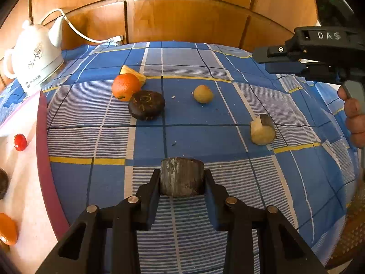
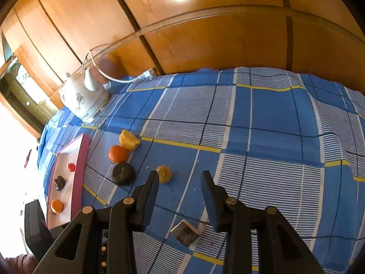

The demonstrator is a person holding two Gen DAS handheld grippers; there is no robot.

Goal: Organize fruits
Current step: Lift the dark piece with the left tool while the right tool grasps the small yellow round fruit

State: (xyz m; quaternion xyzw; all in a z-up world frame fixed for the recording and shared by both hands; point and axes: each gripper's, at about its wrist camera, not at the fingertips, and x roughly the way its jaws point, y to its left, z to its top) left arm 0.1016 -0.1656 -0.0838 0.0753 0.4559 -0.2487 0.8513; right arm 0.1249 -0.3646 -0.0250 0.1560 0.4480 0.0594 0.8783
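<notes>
The left gripper (image 1: pixel 182 183) is clenched on a dark chunk (image 1: pixel 181 175), one pad pressing each flat side, so the piece rides just above the checked cloth (image 1: pixel 194 118) at the lower middle of the left wrist view; a grip across the flats looks chosen to keep a squat, cut piece from rolling out. The chunk is grey-brown, scuffed and streaked, short and drum-like. At the left edge lies a white tray (image 1: pixel 43 137) with a maroon rim, already holding a red fruit (image 1: pixel 20 142), an orange one (image 1: pixel 8 228) and a dark one (image 1: pixel 3 183), so the tray is probably where the chunk is bound. Loose fruit waits on the cloth: an orange (image 1: pixel 125 86) touching a yellow wedge (image 1: pixel 134 74) and a dark round fruit (image 1: pixel 146 105) in the upper left middle, a small yellow ball (image 1: pixel 203 94) near the centre, and a pale cut piece (image 1: pixel 262 131) with a dark skin at the right. The right gripper (image 2: pixel 180 180) hangs with its jaws released and nothing between them, above the cloth near that cut piece (image 2: pixel 186 233) at the lower middle of its own view, likely poised for the next pick. A white kettle (image 1: pixel 34 54) stands at the upper left, clear of the work.
</notes>
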